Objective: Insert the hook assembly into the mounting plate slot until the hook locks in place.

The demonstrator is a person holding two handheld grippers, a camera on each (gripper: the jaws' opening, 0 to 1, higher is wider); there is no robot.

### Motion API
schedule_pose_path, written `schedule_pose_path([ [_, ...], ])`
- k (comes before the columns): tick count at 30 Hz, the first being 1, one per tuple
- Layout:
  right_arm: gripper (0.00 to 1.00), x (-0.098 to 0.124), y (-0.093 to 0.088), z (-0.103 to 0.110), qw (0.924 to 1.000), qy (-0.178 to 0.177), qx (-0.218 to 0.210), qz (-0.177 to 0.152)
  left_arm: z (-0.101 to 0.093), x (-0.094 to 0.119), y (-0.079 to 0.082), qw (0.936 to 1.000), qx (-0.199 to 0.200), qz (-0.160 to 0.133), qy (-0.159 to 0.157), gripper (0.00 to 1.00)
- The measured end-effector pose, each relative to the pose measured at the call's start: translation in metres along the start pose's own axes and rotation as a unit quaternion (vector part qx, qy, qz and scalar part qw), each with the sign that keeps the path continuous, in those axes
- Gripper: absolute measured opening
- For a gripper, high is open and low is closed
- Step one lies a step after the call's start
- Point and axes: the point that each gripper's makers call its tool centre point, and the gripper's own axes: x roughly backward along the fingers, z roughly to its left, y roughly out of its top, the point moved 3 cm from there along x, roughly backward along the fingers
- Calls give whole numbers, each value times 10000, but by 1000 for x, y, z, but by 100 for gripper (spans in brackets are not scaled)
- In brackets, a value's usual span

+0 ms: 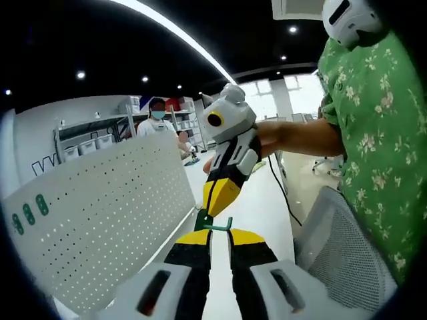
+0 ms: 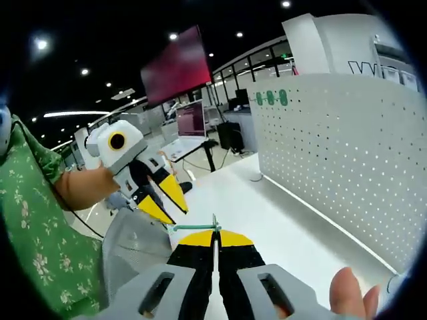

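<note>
- Left gripper (image 1: 220,233) at bottom centre of left gripper view: jaws narrow but slightly parted, green hook (image 1: 217,225) lying across the yellow tips, touching them.
- Right gripper (image 2: 215,235) at bottom centre of right gripper view: jaws pressed together, pinching the hook (image 2: 197,227) at the tips.
- Hook long axis running left-right across both frames; in right gripper view, bar sticking out leftward from the tips, short prong rising above them.
- Just past the hook in left gripper view: right gripper coming down from upper centre, yellow tip meeting the hook.
- In right gripper view, left gripper (image 2: 162,197) at left centre, tips beside the hook's far end.
- White pegboard (image 1: 100,220) upright at left of left gripper view, apart from the hook; at right (image 2: 340,160) in right gripper view.
- White table (image 2: 267,227) beneath.
- Mesh chair (image 1: 337,247) lower right, green sleeve (image 1: 380,133) above.
</note>
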Motion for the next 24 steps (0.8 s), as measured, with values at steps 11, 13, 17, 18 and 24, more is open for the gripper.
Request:
schedule_pose_path([
  [11,0,-8,-9,-12,9989,-165,-359,258,-4,-17,-9,9963,-534,245,624,12],
  [13,0,-8,-9,-13,9986,-183,-416,278,-3,-20,-10,9947,-616,268,784,12],
  [17,0,-9,-11,-16,9979,-236,-508,331,-3,-27,-14,9906,-812,373,1037,12],
  [18,0,-10,-11,-16,9977,-246,-535,333,-1,-29,-14,9891,-838,379,1153,11],
  [24,0,-11,-12,-17,9970,-257,-632,354,3,-33,-16,9823,-979,471,1523,10],
])
